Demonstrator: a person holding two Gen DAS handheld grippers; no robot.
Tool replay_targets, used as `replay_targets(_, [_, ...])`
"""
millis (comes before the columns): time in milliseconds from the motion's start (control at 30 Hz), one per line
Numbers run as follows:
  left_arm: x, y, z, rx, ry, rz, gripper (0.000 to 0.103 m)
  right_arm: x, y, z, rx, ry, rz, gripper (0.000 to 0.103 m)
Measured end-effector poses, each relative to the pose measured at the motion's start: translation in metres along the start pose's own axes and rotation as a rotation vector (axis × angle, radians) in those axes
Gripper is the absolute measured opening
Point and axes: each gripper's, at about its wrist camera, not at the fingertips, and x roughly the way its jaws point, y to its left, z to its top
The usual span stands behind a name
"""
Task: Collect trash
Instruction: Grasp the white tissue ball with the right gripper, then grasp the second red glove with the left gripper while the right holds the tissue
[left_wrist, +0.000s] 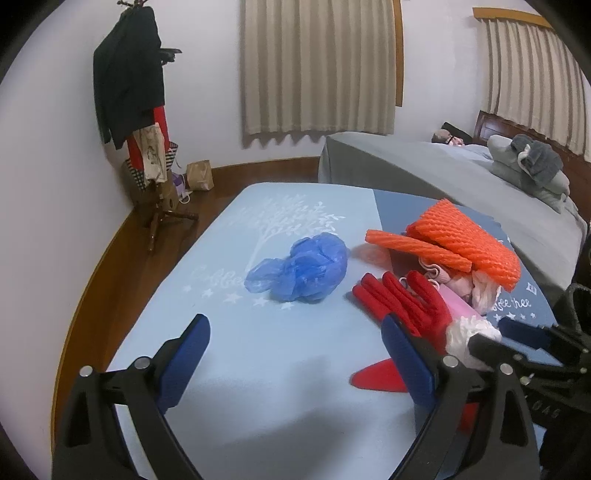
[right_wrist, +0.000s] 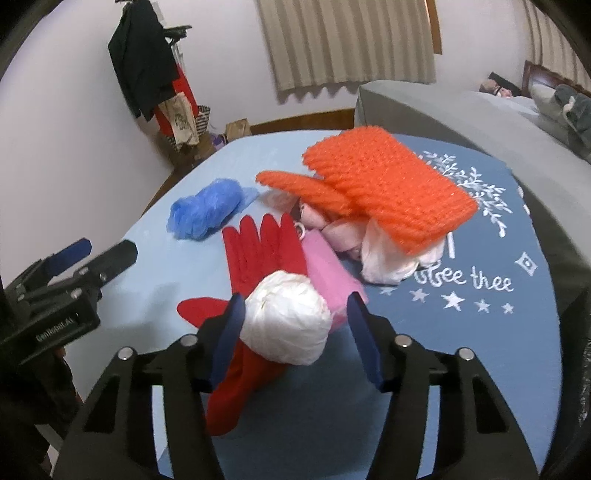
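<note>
Left wrist view: left gripper (left_wrist: 295, 354) stands spread and empty above the light-blue table cover (left_wrist: 258, 369), apparently lined up on the crumpled blue plastic bag (left_wrist: 301, 271) lying farther off. To its right, the red glove (left_wrist: 402, 301) and orange foam netting (left_wrist: 461, 243) crowd the approach.

Right wrist view: right gripper (right_wrist: 295, 332) straddles the white plastic ball (right_wrist: 288, 317), left pad touching, right pad clear; not yet clamped. The ball rests on the red glove (right_wrist: 262, 251), beside a pink item (right_wrist: 325, 273), either of which might be caught up in a grasp.
</note>
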Motion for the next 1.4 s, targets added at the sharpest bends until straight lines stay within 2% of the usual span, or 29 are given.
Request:
replay_targets(100, [0.001, -0.001, 0.0, -0.003, 0.001, -0.002, 0.092, 0.007, 0.0, -0.003, -0.003, 0.023, 0.001, 0.051])
replay_targets(133, [0.002, -0.001, 0.0, -0.001, 0.002, -0.003, 0.092, 0.009, 0.0, -0.005, -0.004, 0.031, 0.004, 0.044])
replay_targets(233, [0.003, -0.003, -0.001, 0.001, 0.007, -0.008, 0.092, 0.011, 0.003, -0.007, -0.022, 0.048, 0.018, 0.037])
replay_targets(433, [0.003, -0.01, -0.001, 0.006, 0.014, -0.02, 0.092, 0.002, 0.001, -0.004, -0.031, 0.04, 0.045, 0.029])
replay_targets(667, [0.005, -0.028, -0.001, 0.016, 0.024, -0.058, 0.092, -0.028, -0.018, -0.001, -0.004, -0.01, 0.029, 0.029])
replay_targets(933, [0.016, -0.069, -0.002, 0.022, 0.057, -0.129, 0.089, -0.047, -0.054, -0.007, 0.042, -0.03, -0.047, 0.029])
replay_targets(1067, [0.024, -0.089, -0.006, 0.036, 0.086, -0.157, 0.084, -0.051, -0.068, -0.012, 0.059, -0.03, -0.074, 0.029])
replay_targets(1233, [0.038, -0.105, -0.014, 0.055, 0.146, -0.161, 0.07, -0.054, -0.081, -0.017, 0.087, -0.029, -0.086, 0.029])
replay_targets(1333, [0.048, -0.107, -0.018, 0.053, 0.185, -0.16, 0.056, -0.056, -0.085, -0.018, 0.093, -0.029, -0.084, 0.029])
replay_targets(1400, [0.053, -0.108, -0.022, 0.053, 0.211, -0.161, 0.038, -0.056, -0.085, -0.018, 0.093, -0.029, -0.083, 0.029])
